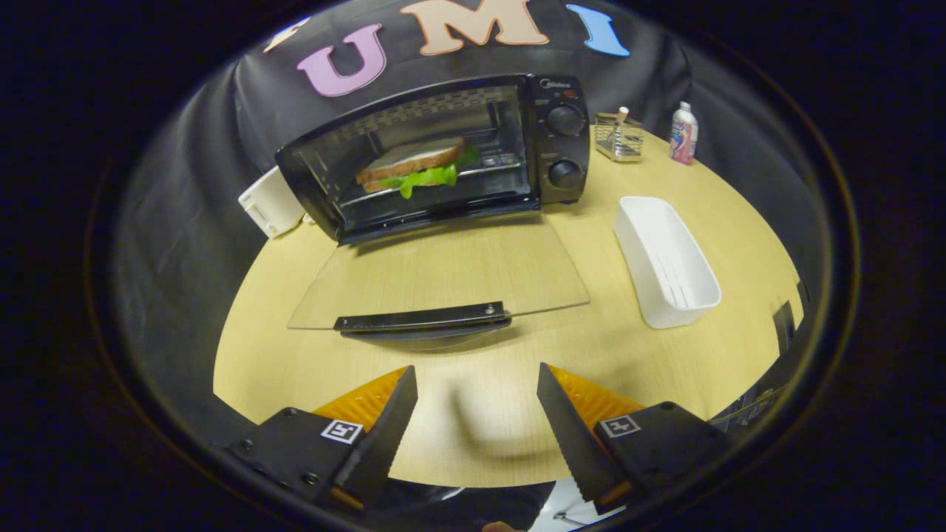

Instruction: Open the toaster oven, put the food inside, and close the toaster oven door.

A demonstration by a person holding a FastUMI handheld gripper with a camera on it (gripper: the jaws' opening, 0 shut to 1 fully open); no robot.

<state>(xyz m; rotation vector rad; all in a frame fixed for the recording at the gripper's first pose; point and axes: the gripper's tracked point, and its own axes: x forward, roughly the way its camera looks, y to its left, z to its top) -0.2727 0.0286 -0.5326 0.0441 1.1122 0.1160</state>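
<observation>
A black toaster oven (550,140) stands at the back of the round wooden table (473,436). Its glass door (443,277) hangs fully open and lies flat toward me, with the dark handle (421,319) at its near edge. Inside, on the wire rack, sits a sandwich (415,168) of brown bread with green lettuce hanging out. My gripper (477,380) is open above the table, a short way in front of the door handle. Nothing lies between its fingers (384,428).
A white oblong tray (669,262) stands right of the open door. Behind it are a small wire holder (619,139) and a white bottle (684,134). A white box (270,203) sits left of the oven, near the table's back edge.
</observation>
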